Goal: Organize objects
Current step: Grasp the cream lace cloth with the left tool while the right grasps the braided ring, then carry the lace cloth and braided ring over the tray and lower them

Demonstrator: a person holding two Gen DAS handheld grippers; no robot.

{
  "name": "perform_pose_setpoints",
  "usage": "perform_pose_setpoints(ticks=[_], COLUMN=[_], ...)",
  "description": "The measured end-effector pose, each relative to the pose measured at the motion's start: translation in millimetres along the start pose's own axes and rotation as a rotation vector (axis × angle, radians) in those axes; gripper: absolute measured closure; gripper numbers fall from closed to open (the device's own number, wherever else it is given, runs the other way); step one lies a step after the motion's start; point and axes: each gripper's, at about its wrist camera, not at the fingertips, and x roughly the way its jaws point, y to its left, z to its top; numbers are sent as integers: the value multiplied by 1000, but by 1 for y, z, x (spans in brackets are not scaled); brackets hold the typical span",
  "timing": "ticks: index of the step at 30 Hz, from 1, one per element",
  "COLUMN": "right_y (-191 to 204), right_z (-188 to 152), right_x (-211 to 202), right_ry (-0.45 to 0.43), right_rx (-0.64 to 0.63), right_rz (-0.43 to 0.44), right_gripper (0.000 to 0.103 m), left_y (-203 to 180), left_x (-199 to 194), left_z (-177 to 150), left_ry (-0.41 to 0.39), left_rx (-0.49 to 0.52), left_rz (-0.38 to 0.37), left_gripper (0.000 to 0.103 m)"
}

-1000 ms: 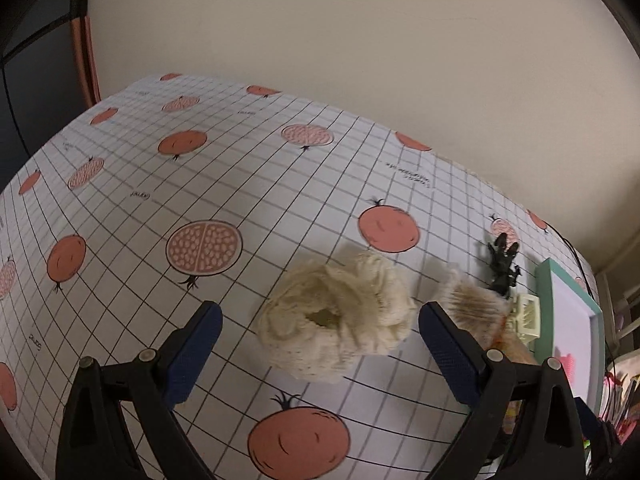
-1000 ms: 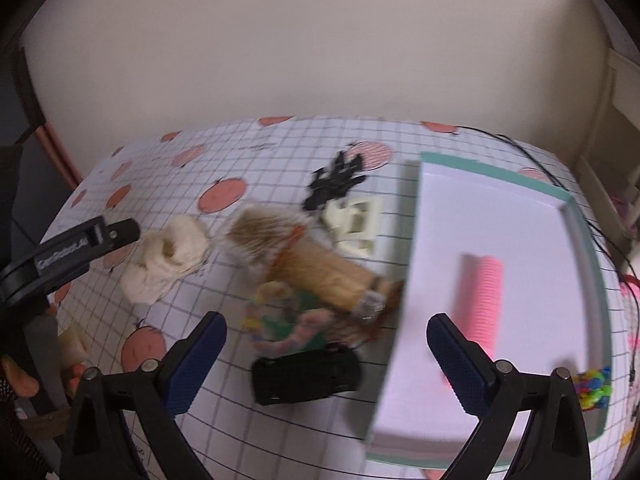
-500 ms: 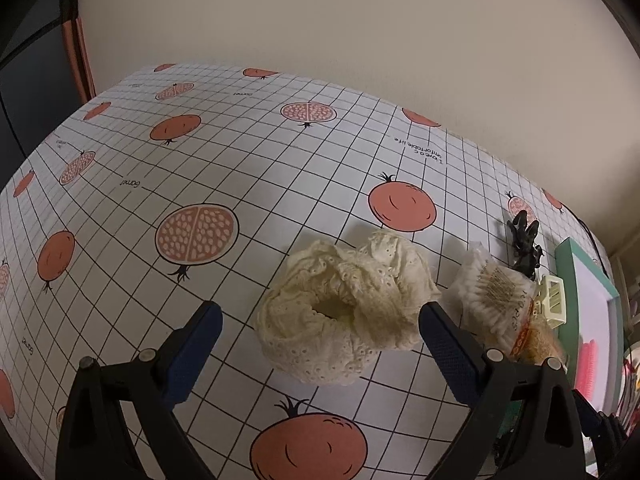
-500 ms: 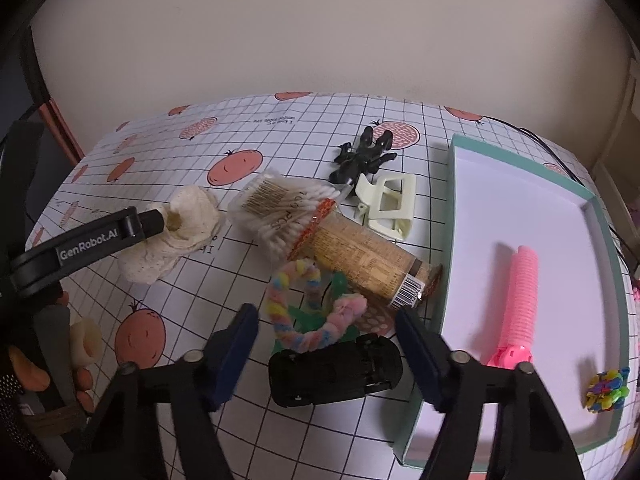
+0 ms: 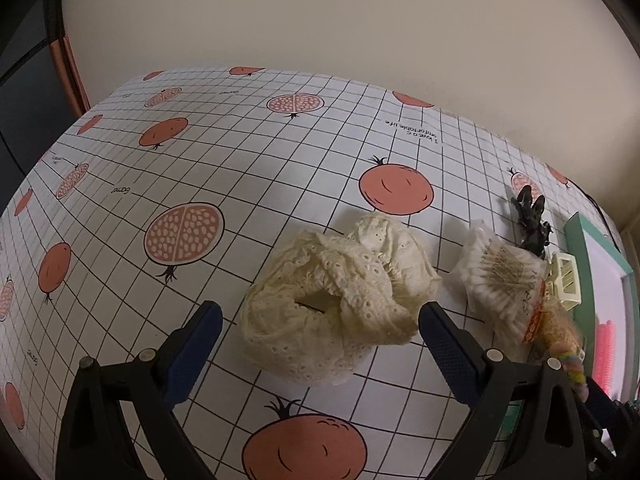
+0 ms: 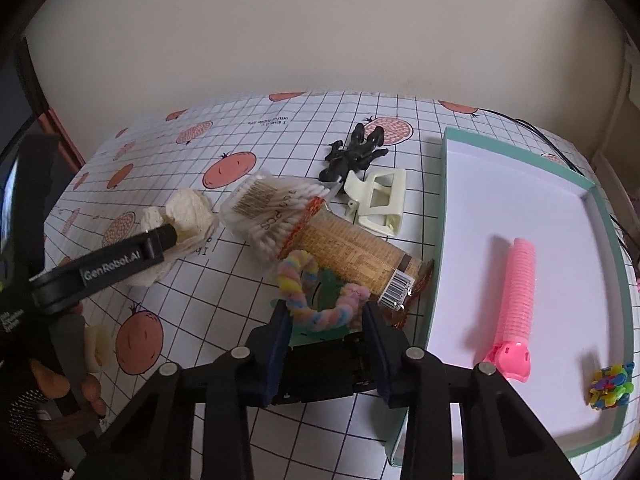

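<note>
My left gripper [image 5: 316,316] is open, its fingers on either side of a cream lace scrunchie [image 5: 336,300] on the pomegranate-print tablecloth; the scrunchie also shows in the right wrist view [image 6: 180,224]. My right gripper [image 6: 326,320] has its fingers close on both sides of a black hair clip [image 6: 324,372], with a pastel rainbow scrunchie [image 6: 316,292] lying just ahead of the tips. A teal-rimmed white tray [image 6: 444,200] at the right holds a pink hair roller [image 6: 516,304] and a bright multicoloured item [image 6: 610,386].
A bag of cotton swabs [image 6: 272,208], a brown cylindrical pack [image 6: 352,256], a cream claw clip [image 6: 376,200] and a black claw clip [image 6: 352,152] lie between scrunchie and tray. A black cable [image 6: 532,132] runs behind the tray. The wall is close behind.
My right gripper has narrowed from wide open and come down around the black hair clip. My left gripper has shifted slightly around the cream scrunchie and stays open.
</note>
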Motion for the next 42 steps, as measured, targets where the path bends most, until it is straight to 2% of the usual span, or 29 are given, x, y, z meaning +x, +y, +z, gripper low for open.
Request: perform_pose_setpoints(ticks=[14,17,19,20,22,24,31,36,42], right_y=[-7,-6,-4,-3,-2,-2,-7,-10,-15], right_z=[8,11,13,13,13,12,11,14,17], right_x=[-4,-6,-7,-6,-4,-4,-9,-18,-30], right_ry=[-55,-70,-75,-73,-62,-54,-62,-92,-141], right_rx=[-13,-23,-38,-41,-48,-52,-21,-7,18], right_rz=[-28,-18,-17,-14,-11,-9,19,29,39], right_gripper=[64,64,72,80,91,94,95,95,95], left_y=[8,7,7,7,7,7,1,2,3], left_x=[9,10,11,11,11,12,11,7,-7], left_z=[-1,0,0,0,0,0,-1,1,6], left_ry=[25,26,27,27,30,35,34,18,-29], left_rx=[-55,-53,-52,-51,-52,-48,-23,-25,-28], left_rz=[-28,-31,-30,-30,-32,-34,-38,-37,-22], left_gripper=[5,12,14,15,26,31,69,80,82])
